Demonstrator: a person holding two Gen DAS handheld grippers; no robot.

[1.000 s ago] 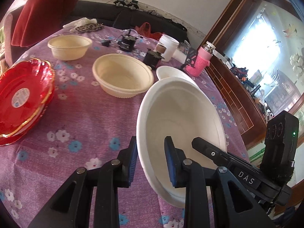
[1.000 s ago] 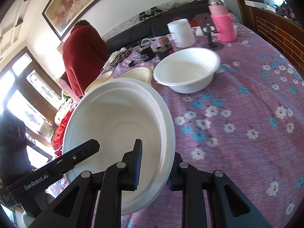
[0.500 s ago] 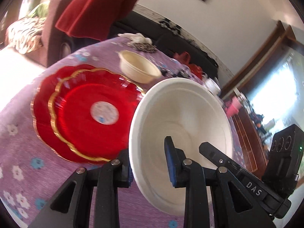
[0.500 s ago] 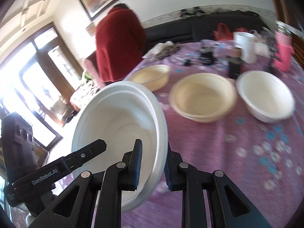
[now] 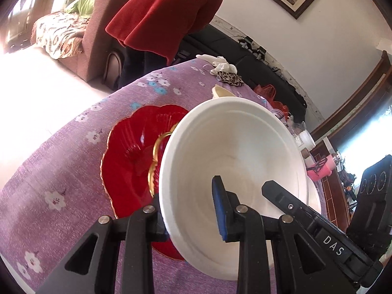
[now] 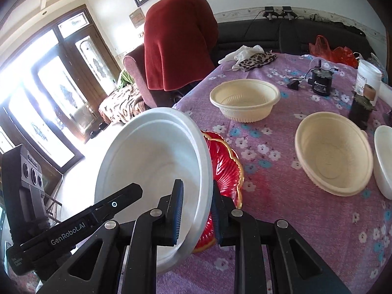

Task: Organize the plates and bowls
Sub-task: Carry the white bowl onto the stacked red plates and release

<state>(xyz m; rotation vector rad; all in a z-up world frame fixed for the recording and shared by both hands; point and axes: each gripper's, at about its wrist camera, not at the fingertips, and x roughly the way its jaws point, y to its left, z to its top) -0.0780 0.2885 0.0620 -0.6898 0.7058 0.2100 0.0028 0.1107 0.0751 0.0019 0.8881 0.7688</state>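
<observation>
Moved: both grippers carry the white bowl from beside the cream bowls over to the red plates; it now hangs tilted above their near edge.
Left gripper: fingers pinch the bowl's left rim, one pad outside, the blue pad inside.
Right gripper: pinches the opposite rim, blue pad inside, the other finger outside.
White bowl: open side faces both cameras; whether its base touches the plates I cannot tell, as it hides them.
Red plates: stacked with gold edges on the purple flowered cloth, partly covered by the bowl.
Cream bowls: ribbed bowl further back, smooth bowl at right, apart from each other.
Second white bowl: at the right edge, just beside the smooth bowl.
Background: person in red bends away beyond the table.
</observation>
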